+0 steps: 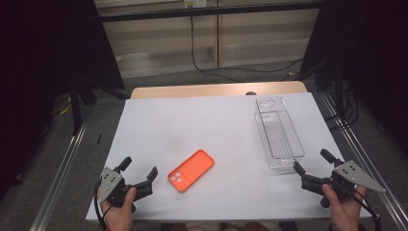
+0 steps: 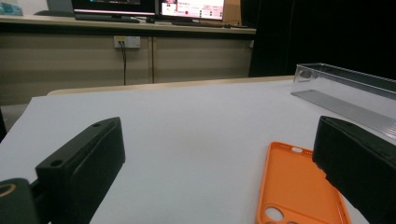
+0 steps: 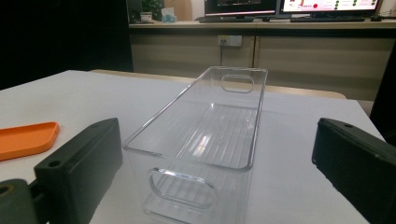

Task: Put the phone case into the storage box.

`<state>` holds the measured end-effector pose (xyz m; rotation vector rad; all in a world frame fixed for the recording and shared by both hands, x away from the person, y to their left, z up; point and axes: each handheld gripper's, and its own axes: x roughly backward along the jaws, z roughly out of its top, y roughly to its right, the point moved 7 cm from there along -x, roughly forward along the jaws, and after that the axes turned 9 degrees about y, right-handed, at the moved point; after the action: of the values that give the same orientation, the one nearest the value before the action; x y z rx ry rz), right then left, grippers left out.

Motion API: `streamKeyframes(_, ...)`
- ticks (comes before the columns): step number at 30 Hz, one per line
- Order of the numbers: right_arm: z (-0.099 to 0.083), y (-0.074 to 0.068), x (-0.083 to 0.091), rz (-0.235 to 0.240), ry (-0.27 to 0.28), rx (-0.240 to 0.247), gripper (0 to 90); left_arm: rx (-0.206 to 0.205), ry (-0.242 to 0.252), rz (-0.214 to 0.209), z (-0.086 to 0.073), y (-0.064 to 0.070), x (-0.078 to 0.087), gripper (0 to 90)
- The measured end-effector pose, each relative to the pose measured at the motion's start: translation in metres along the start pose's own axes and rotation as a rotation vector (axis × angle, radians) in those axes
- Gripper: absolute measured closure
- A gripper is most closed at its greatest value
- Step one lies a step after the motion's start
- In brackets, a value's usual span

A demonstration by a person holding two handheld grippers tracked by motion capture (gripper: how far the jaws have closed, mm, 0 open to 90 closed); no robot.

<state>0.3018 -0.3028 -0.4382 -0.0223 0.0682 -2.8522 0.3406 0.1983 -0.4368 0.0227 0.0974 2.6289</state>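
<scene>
An orange phone case (image 1: 191, 170) lies hollow side up near the front middle of the white table (image 1: 202, 125). My left gripper (image 1: 139, 166) rests open just left of it, with the orange phone case (image 2: 299, 186) lying ahead by its right jaw. A clear plastic bin (image 1: 277, 132) stands lengthwise at the right. My right gripper (image 1: 313, 160) is open near the bin's front end, with the empty clear bin (image 3: 210, 126) straight ahead between its jaws. The orange case (image 3: 25, 138) lies off to that view's left.
The white table sheet ends close in front of both hands. A wooden table edge (image 1: 216, 90) lies beyond it. Metal rails (image 1: 62, 168) run along both sides. Black cables (image 1: 211, 67) trail on the floor behind, and a desk with monitors (image 2: 154, 9) stands farther back.
</scene>
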Motion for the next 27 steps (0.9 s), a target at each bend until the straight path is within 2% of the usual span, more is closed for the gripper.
streamKeyframes(13, -0.0004, 0.0017, 0.0015, -0.006, -0.002, -0.011, 0.9, 0.018, -0.004, -0.006, -0.0003, 0.0, -0.0017, 2.3)
streamKeyframes(27, 0.0003, 0.0008, 0.0023, -0.001, 0.0, -0.012, 0.7, 0.022, -0.022, -0.051, 0.001, 0.0064, -0.0031, 2.1)
